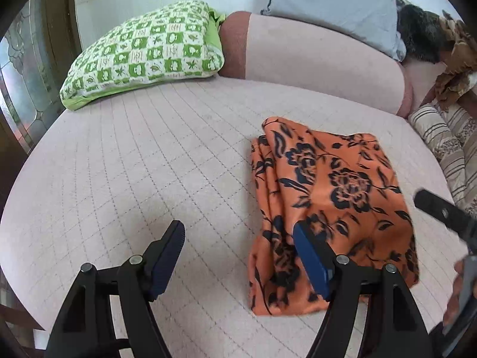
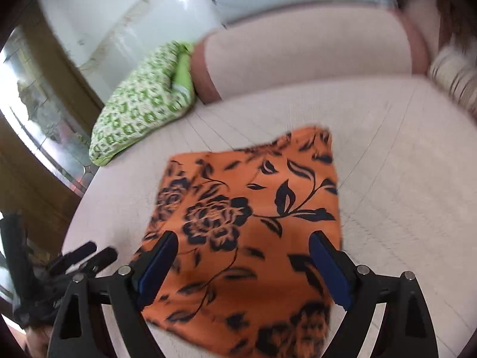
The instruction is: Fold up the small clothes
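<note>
We see the folded orange floral cloth (image 2: 247, 223) lying flat near the bed's (image 1: 149, 155) front edge. Our left tongs (image 1: 238, 238) and right tongs (image 2: 243, 249) both hang wide apart, gripping nothing.

You see a matt orange black-flowered cloth garment (image 2: 250, 232) on a quilted, stitched pale pink fabric mattress cover (image 1: 149, 155).

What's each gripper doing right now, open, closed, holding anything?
Left gripper: open, holding nothing; the orange floral cloth lies beside and partly under it.
Right gripper: open, holding nothing, above the folded cloth.
</note>
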{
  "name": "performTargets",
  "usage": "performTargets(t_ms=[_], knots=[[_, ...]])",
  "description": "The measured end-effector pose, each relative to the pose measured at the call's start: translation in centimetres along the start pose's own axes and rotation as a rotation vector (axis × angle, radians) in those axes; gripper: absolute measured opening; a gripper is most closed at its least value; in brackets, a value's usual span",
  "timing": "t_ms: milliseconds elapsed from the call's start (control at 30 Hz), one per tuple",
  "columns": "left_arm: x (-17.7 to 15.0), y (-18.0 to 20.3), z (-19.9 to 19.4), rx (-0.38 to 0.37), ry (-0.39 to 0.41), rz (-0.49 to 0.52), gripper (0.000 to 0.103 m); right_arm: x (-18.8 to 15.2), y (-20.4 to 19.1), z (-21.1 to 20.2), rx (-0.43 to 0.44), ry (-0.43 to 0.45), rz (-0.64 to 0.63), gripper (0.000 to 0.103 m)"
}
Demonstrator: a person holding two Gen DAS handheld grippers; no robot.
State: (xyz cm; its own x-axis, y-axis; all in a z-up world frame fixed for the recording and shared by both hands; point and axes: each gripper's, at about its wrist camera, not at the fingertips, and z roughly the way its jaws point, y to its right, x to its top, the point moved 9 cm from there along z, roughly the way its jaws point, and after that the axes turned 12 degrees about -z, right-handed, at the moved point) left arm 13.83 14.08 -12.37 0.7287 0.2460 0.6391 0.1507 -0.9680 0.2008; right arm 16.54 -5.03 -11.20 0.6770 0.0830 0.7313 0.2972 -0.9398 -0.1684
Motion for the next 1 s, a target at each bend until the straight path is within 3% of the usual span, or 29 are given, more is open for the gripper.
performTargets(t_ms=[133,200,267,400,733,1000], knots=[[-0.5,-1.7,-3.3,-0.006,0.057,0.011,0.083,-2.5,-1.7,-4.5,-0.099,0.020,-0.077,0.093],[-1.0,-2.3,-4.9,-0.004,0.078,0.008,0.086,-4.2,-1.8,-5.7,-0.150,0.000,-0.096,0.103],[-1.6,-2.5,-6.2,0.002,0.088,-0.012,0.091,-5.6,-2.0,-6.9,-0.196,-0.012,-0.117,0.103],[-2.9,-2.6,-8.6,-0.015,0.110,-0.026,0.092,-8.0,-2.7,-9.5,-0.264,-0.024,-0.132,0.103],[-4.3,-0.7,-12.0,-0.092,0.106,-0.014,0.096,-8.4,-4.8,-13.6,-0.300,-0.001,-0.210,0.103],[-4.6,0.4,-11.9,-0.084,0.109,0.022,0.101,-8.3,-4.9,-14.3,-0.304,0.012,-0.211,0.103]])
